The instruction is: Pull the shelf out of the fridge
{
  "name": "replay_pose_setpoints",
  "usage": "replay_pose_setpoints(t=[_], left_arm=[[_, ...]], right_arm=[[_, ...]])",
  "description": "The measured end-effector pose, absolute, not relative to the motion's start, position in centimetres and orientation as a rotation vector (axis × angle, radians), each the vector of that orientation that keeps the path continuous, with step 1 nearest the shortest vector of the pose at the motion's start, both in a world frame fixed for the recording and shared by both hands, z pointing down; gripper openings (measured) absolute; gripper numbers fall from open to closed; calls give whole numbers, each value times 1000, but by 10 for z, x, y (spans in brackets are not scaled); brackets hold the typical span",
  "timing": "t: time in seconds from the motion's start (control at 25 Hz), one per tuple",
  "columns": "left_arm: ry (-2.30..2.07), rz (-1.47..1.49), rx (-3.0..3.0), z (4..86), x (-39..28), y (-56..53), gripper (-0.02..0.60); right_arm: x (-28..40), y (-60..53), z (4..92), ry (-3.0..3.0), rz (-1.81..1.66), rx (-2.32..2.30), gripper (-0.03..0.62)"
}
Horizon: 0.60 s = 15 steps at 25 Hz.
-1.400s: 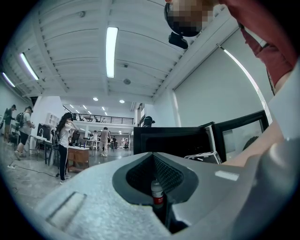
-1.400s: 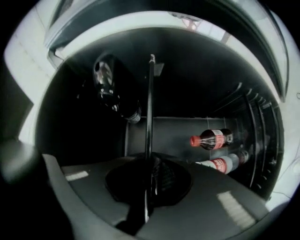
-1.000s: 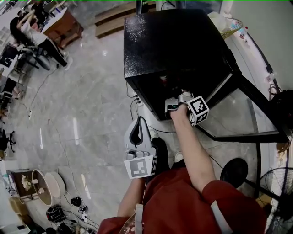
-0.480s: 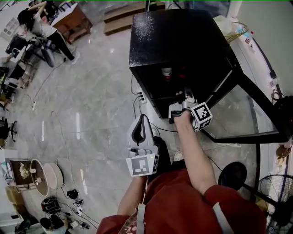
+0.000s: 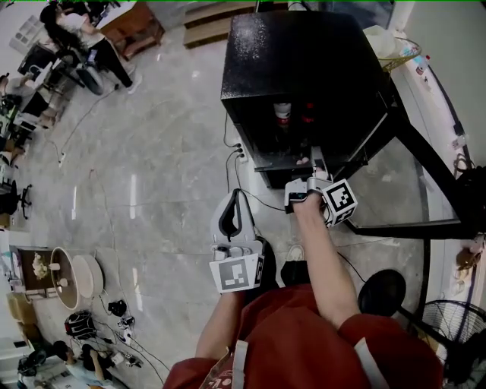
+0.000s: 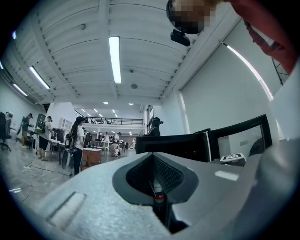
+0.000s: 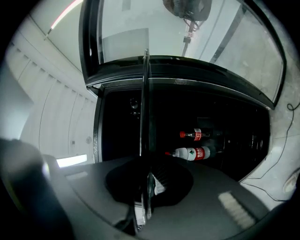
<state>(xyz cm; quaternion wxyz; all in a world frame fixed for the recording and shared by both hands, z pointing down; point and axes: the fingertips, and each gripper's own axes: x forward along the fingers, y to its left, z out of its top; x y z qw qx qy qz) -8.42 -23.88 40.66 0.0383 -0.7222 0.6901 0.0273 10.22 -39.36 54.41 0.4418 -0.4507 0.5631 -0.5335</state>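
The black fridge (image 5: 304, 53) stands on the floor with its glass door (image 5: 402, 182) swung open to the right. Two bottles (image 5: 282, 114) with red labels lie inside, also seen as bottles (image 7: 193, 153) in the right gripper view. My right gripper (image 5: 310, 181) is shut on the front edge of the thin shelf (image 5: 317, 161), just outside the fridge's opening. In the right gripper view the shelf (image 7: 145, 103) runs edge-on from the jaws of my right gripper (image 7: 144, 206) into the fridge. My left gripper (image 5: 231, 211) hangs near my body, shut and empty, with its jaws (image 6: 157, 204) pointing at the fridge.
A wire basket (image 5: 395, 45) sits beside the fridge at the right. A fan (image 5: 456, 334) stands at the lower right. Cables (image 5: 243, 175) trail on the floor by the fridge. People work at desks (image 5: 129, 23) at the far upper left. Round pots (image 5: 68, 277) lie at the lower left.
My right gripper has drawn back from the fridge opening toward me with the shelf edge in it. More of the interior and the bottles shows. The left gripper has hardly moved.
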Motion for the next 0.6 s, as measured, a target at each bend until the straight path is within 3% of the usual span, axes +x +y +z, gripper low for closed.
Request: replay_pose_setpoints(t=[0.6], left_arm=[[2033, 111, -2316, 399, -114, -212, 3]], right_arm=[[101, -325, 536, 1365, -1263, -1126, 15]])
